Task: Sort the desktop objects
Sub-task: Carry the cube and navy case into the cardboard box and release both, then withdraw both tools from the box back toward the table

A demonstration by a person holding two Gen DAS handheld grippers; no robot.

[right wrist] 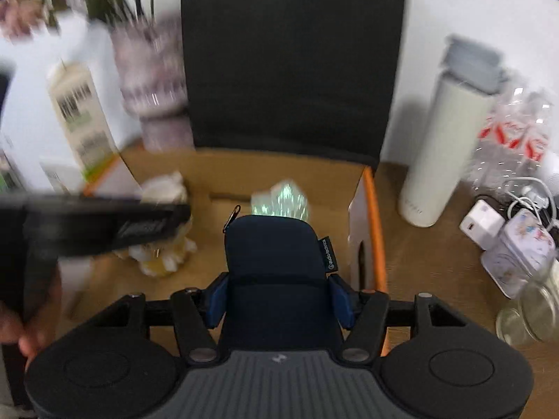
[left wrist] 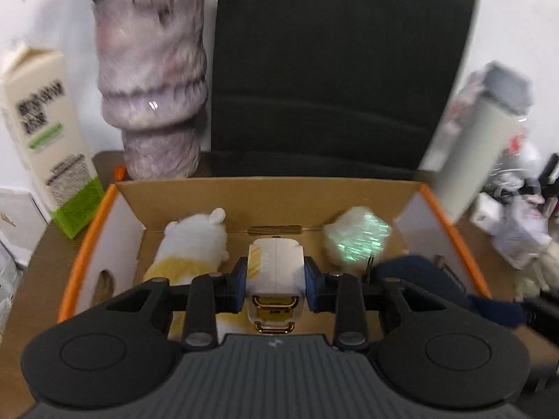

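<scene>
Two claws loaded above the cardboard box (left wrist: 265, 192) on the bench. Left claw (left wrist: 276, 284): clamped on a white case with gold clasps (left wrist: 274, 269). Right claw (right wrist: 277, 300): clamped on a navy pouch (right wrist: 276, 262). Box holds a plush toy (left wrist: 195, 244) and a sparkly ball (left wrist: 356, 241). Step: depositing. Next, likely: lower into free floor, release.

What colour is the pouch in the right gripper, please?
Dark navy blue pouch, clearest in the right wrist view.
</scene>
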